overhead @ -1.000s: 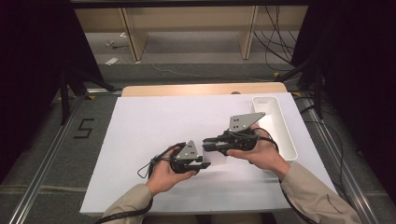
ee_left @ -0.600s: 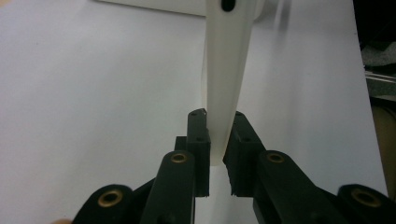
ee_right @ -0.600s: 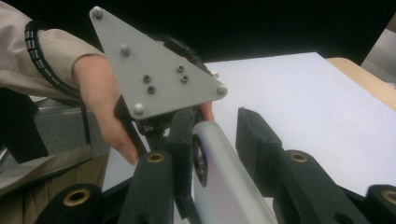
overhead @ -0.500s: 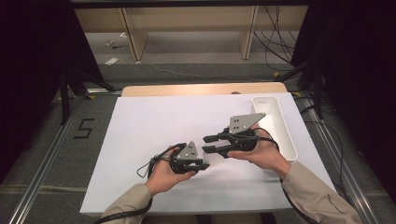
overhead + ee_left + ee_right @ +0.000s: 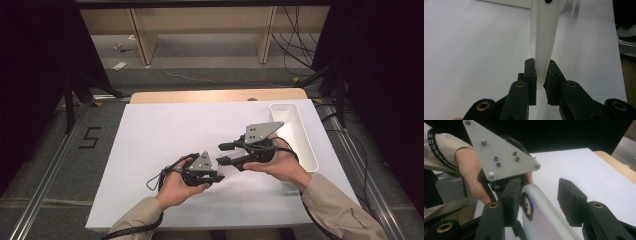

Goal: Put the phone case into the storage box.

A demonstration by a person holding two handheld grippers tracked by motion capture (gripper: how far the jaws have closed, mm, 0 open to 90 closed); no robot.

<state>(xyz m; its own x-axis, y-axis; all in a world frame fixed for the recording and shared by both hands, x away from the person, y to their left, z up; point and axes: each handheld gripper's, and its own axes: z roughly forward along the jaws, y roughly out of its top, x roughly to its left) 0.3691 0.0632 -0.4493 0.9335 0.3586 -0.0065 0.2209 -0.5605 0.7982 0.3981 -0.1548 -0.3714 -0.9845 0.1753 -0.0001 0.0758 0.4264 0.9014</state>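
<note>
A flat white plastic strip (image 5: 543,37) with a dark-rimmed hole at one end (image 5: 527,206) runs between the two grippers just above the white board. My left gripper (image 5: 541,75) is shut on one end of it, and it shows in the high view at lower centre (image 5: 220,175). The strip's holed end lies between the jaws of my right gripper (image 5: 541,192). Those jaws have just been opening: one pad (image 5: 571,195) stands well off the strip. In the high view the right gripper (image 5: 223,153) points left at the left one.
A long white tray (image 5: 311,150) lies on the board's right side, just behind the right hand. The white board (image 5: 160,130) covers a wooden table (image 5: 200,96). Dark floor, cables and shelf legs lie beyond.
The right gripper's jaws have spread apart around the strip's end. Both hands have stayed where they were, and the left gripper keeps its hold.
</note>
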